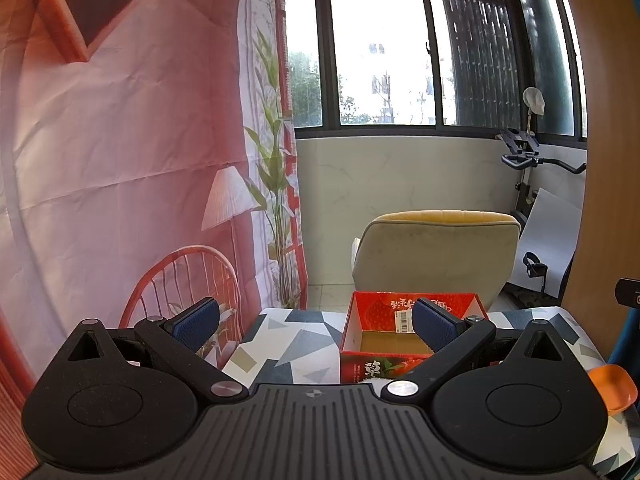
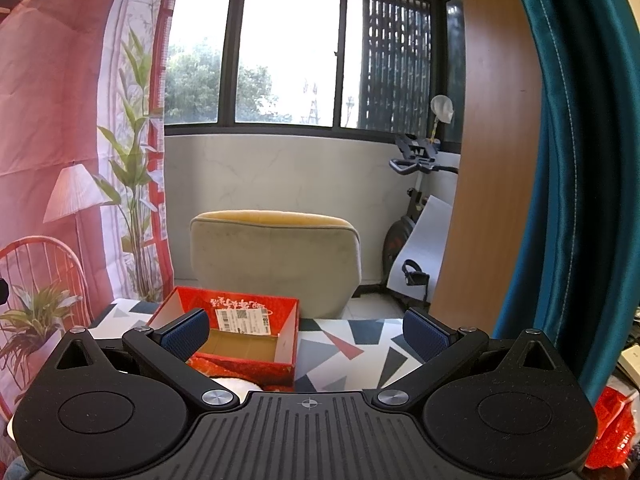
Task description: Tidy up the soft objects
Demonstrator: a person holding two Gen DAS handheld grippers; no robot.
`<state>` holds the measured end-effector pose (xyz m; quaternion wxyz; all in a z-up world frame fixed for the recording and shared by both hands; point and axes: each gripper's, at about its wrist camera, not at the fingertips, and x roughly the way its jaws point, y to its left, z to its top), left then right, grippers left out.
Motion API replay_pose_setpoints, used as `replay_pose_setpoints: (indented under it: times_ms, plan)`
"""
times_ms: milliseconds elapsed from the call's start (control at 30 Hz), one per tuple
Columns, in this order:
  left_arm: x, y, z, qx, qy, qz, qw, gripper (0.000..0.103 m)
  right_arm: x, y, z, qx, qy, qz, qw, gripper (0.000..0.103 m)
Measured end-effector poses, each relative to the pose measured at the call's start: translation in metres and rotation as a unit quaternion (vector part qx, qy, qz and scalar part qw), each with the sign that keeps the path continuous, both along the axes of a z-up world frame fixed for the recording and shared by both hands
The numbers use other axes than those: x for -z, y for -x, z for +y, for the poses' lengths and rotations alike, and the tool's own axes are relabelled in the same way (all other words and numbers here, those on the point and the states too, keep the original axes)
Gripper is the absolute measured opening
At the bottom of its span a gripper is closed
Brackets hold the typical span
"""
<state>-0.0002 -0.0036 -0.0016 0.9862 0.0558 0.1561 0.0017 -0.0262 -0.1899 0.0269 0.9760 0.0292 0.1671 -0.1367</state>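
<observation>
An open red cardboard box (image 1: pixel 412 350) with a strawberry print and a white barcode label stands empty on the patterned table (image 1: pixel 296 344). It also shows in the right wrist view (image 2: pixel 244 344). My left gripper (image 1: pixel 316 324) is open and empty, held above the table's near side, its right finger in front of the box. My right gripper (image 2: pixel 306 334) is open and empty, with the box behind its left finger. A white soft thing (image 2: pixel 236 385) peeks out just in front of the box, mostly hidden by the gripper body.
A beige chair (image 1: pixel 436 256) stands behind the table. A pink printed backdrop (image 1: pixel 120 160) hangs on the left. An orange dish (image 1: pixel 614 386) sits at the table's right edge. A teal curtain (image 2: pixel 568 180) and a wooden panel (image 2: pixel 492 140) are on the right. An exercise bike (image 2: pixel 412 208) stands by the window.
</observation>
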Motion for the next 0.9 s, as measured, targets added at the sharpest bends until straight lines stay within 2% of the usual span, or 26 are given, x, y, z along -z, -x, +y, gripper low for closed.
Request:
replay_pose_setpoints:
  times_ms: [900]
  plan:
    - [0.0005, 0.0003, 0.0003, -0.001, 0.003, 0.002, 1.0000, 0.103, -0.0021, 0.0011, 0.0001, 0.002, -0.003, -0.003, 1.000, 0.103]
